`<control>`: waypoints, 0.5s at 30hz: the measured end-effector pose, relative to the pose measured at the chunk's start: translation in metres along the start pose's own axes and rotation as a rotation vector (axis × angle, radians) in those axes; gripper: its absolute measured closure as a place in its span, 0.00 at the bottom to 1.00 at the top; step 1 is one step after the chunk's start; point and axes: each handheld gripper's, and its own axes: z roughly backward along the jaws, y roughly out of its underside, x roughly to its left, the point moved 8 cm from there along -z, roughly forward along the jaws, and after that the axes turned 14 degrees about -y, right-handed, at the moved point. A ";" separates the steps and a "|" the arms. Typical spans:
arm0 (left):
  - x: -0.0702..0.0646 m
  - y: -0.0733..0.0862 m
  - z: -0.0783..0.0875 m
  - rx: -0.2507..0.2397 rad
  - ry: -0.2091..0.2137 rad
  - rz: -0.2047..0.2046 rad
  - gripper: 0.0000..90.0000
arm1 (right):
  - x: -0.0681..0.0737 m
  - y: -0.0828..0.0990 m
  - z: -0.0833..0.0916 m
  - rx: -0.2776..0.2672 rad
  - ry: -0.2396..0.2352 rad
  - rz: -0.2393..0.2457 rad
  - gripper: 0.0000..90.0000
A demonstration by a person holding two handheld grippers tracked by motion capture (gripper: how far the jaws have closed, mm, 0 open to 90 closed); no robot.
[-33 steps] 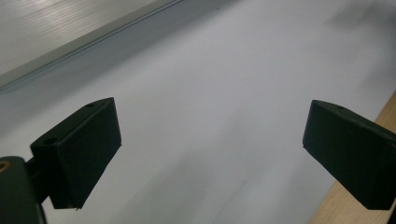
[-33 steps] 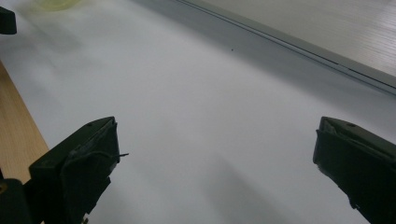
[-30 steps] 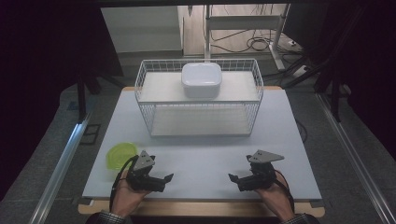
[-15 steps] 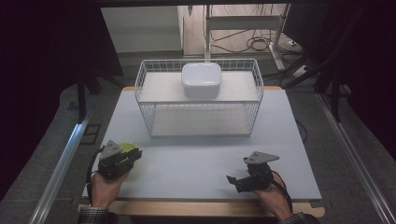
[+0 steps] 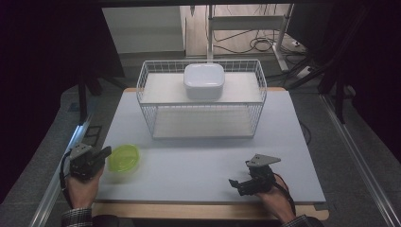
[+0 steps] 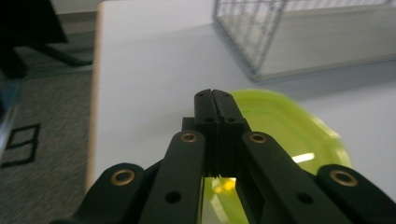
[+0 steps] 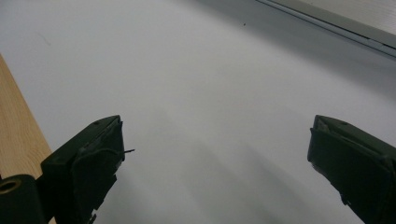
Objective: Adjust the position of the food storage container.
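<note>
- Left gripper had just closed its jaws; they met on the near rim of the green plate, pinching it
- Plate sat near the table's front left corner, at the left edge
- Right gripper rested open and empty near the front edge
- Risk: the thin rim grip could slip, so the plate might tilt or drop if lifted fast
- The wire basket and white box stood at the back

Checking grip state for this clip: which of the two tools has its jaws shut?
The left tool, beside the green bowl at the table's left edge; its jaws meet on the bowl's rim. The right tool stands wide open over bare table.
</note>
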 end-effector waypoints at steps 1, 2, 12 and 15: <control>0.004 0.003 -0.002 0.008 -0.019 0.000 1.00 | 0.000 0.000 0.000 0.002 0.002 0.000 0.05; 0.008 0.005 -0.004 0.019 -0.038 -0.001 1.00 | 0.000 0.000 0.000 0.004 0.004 0.001 0.05; 0.017 0.021 -0.018 0.100 -0.064 0.011 1.00 | 0.000 0.002 -0.002 0.024 0.013 0.006 0.05; 0.013 0.021 -0.021 0.108 -0.062 0.005 1.00 | 0.000 0.003 -0.002 0.026 0.015 0.005 0.05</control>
